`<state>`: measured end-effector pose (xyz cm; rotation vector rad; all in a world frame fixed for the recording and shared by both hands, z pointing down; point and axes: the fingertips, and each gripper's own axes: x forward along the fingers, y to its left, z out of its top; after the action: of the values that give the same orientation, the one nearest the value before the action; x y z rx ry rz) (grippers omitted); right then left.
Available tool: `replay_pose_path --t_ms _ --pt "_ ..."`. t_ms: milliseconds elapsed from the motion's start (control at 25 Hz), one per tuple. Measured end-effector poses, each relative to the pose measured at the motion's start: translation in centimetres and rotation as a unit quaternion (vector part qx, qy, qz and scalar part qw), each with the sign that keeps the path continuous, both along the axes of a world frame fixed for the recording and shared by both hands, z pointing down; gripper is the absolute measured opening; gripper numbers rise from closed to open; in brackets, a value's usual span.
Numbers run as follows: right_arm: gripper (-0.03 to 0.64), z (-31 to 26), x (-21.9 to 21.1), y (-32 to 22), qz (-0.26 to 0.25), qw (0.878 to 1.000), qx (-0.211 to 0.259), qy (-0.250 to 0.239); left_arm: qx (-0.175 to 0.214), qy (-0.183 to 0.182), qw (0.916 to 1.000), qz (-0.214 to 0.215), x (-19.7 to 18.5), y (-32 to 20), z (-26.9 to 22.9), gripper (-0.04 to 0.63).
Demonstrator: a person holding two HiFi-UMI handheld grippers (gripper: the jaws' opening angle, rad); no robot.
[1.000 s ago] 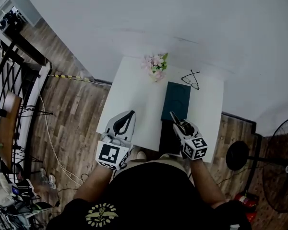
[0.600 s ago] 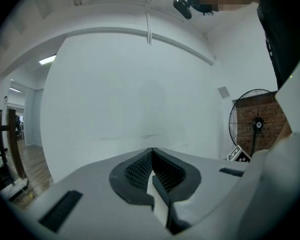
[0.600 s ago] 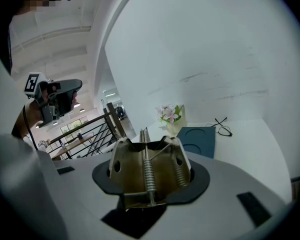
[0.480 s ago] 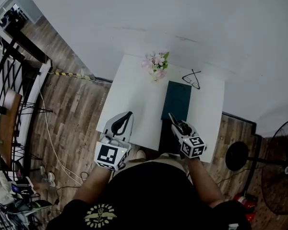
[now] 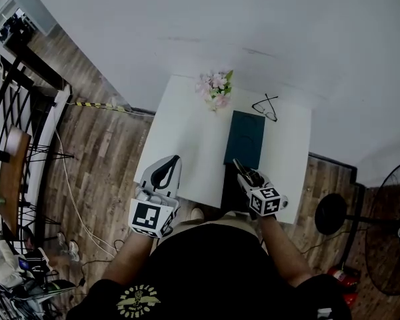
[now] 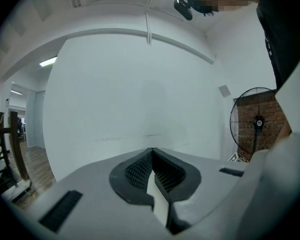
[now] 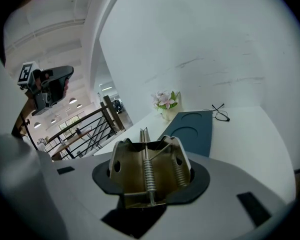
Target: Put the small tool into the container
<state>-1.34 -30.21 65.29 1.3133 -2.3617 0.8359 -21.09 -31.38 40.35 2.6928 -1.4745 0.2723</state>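
Since a second ago, the right gripper has come down a little toward the near edge of the white table, and the left gripper has hardly moved. The right jaws are squeezed on the small tool, a shiny metal thing with springs and a thin tip that pokes out in front. The left jaws are pressed together with nothing in them. The container is a dark, flat tray with round dips, lying on the table just ahead of the tool. The tool looks smooth and springy, so I think it could slip or pop out of the grip. If that happens now, so near the table edge, it may fall to the floor. The thin tip could also bump the near rim of the container and push it along. A push too far could shove the tray toward the glasses or the flowers. The tray also looks shallow, so a tool let go from high up may bounce out.
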Motion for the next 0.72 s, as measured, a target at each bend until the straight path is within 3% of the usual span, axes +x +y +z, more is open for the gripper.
replay_pose_path --t_ms 720 --pt "0.176 5.4 -1.1 1.4 -0.02 0.997 -0.057 0.04 0.0 -0.003 0.9999 -0.016 -2.1 1.5 0.1 0.006"
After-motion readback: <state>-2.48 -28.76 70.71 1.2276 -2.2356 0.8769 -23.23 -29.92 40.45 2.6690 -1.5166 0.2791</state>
